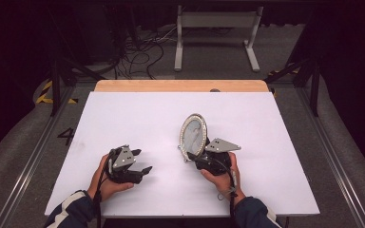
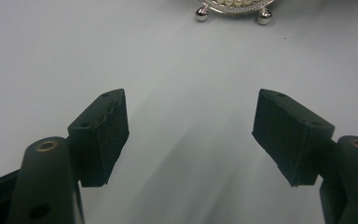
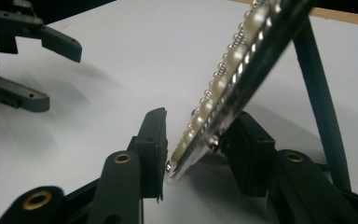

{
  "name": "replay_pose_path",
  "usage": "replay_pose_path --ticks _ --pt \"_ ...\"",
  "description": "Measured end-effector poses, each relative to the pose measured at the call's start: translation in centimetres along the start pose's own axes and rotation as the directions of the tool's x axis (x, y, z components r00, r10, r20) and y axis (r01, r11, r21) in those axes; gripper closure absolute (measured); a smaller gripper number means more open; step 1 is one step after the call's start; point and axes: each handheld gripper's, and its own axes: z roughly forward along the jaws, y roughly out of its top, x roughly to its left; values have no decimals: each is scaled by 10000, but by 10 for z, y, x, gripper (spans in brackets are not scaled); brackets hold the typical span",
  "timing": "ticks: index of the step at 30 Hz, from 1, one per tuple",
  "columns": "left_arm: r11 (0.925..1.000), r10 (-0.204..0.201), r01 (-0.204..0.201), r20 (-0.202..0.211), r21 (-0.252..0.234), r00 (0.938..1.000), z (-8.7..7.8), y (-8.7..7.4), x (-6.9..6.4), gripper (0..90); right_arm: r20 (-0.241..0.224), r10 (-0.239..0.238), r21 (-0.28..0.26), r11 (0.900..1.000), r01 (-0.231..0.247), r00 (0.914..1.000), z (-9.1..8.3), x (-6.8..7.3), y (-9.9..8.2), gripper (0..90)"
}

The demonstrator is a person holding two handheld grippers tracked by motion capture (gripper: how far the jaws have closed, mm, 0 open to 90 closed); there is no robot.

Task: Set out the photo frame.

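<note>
Here the oval frame (image 1: 193, 135), pearl-rimmed with small ball feet, stands tilted on the white counter (image 1: 138, 118), a little right of centre and nearer the near edge than the far one. The right gripper (image 1: 203, 159) has its jaws around the frame's lower rim; in the right gripper view the rim (image 3: 200, 135) sits between the two pads, the left pad just beside the pearls and the right pad behind the back, next to the dark strut (image 3: 319, 100). Whether the pads actually press cannot be told; the hold looks loose at best.

The left gripper (image 1: 140, 161) rests low on the counter left of the frame, jaws wide apart with nothing between them. In the left gripper view the frame's feet (image 2: 233, 14) lie ahead, well apart from the pads (image 2: 105, 135).

Judgement on progress: the frame appears roughly upright on its stand, so the placing seems largely done. Left to do: confirm it stands on its own, then release and withdraw.

Room: bare counter on all sides of the frame. The right edge and near edge are well apart from it; the far wooden edge (image 1: 180, 85) is farther off.
</note>
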Motion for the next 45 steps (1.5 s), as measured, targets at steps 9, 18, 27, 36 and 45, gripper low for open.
replay_pose_path --ticks 9,18,27,36,45 --pt "9995 262 -264 89 186 9996 5 2 -6 273 139 422 5 9991 -422 9990 9 1 -1 674" --pt "9991 406 -406 1 -138 9992 7 14 -3 288 -499 566 217 9982 -556 9971 7 -6 -1 763" --pt "9983 331 -307 507 -486 9982 29 39 5 275 -1059 607 497 9972 -557 9925 5 -13 1 768" --pt "9984 277 -204 1416 -530 9895 61 60 7 241 -1474 605 881 9950 -478 9872 2 -18 3 768" --pt "9990 50 27 1731 -445 9849 82 68 13 186 -878 247 689 9975 -187 9958 -12 -13 6 679"
